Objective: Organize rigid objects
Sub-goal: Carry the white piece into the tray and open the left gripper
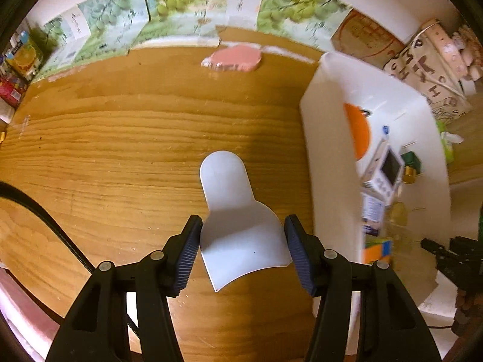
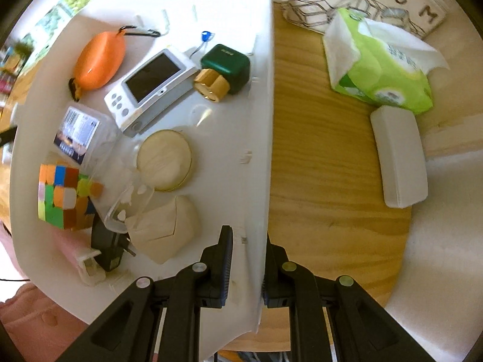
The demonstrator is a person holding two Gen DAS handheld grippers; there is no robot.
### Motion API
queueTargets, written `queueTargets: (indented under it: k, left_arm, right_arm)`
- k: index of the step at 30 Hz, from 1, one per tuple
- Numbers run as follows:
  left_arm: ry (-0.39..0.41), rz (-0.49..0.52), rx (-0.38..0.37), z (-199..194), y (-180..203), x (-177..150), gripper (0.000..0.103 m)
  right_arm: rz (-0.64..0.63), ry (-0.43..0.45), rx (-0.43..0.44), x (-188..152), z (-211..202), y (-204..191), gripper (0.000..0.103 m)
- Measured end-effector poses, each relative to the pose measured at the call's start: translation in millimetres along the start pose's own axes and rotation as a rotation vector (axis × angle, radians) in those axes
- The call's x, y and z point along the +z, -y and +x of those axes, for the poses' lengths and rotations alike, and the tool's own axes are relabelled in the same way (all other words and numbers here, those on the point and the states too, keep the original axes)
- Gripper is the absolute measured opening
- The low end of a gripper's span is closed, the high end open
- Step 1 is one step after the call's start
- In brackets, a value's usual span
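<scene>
Plastic scoop [image 1: 238, 226], light, stiff and slick, is sitting clamped across its wide end in the left gripper [image 1: 243, 252]; the right gripper [image 2: 246, 267] is pinching the white bin's wall [image 2: 265, 150].

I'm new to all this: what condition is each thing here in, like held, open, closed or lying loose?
White scoop: gripped between the left gripper's fingers, over the wooden table.
White bin: its wall is pinched by the right gripper.
Tissue pack: open, a tissue sticking out.
White case: closed, lying on the table.
Puzzle cube: scrambled, inside the bin.
Small screen device: screen dark, in the bin.
</scene>
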State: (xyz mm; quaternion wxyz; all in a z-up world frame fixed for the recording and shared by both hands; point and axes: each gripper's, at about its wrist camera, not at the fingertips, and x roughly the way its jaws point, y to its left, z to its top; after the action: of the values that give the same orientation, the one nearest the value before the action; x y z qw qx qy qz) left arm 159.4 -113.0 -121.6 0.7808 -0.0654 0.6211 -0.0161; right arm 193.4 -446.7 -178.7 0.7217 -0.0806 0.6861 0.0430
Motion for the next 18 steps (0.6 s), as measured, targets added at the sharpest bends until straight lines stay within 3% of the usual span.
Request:
queueTargets:
  k: [4, 11, 18]
  left_arm:
    - [0.046, 0.005, 0.027, -17, 0, 13, 0.06]
    - [0.13, 0.002, -0.004, -29, 24, 25, 0.06]
    - [0.254, 0.084, -0.093, -44, 59, 19, 0.06]
  right_arm:
    - [-0.047, 0.002, 0.009, -2, 0, -3, 0.016]
    - [-0.109, 0.003, 0.034, -3, -1, -6, 0.016]
    - [-0.176, -0.005, 0.049, -1, 3, -10, 0.016]
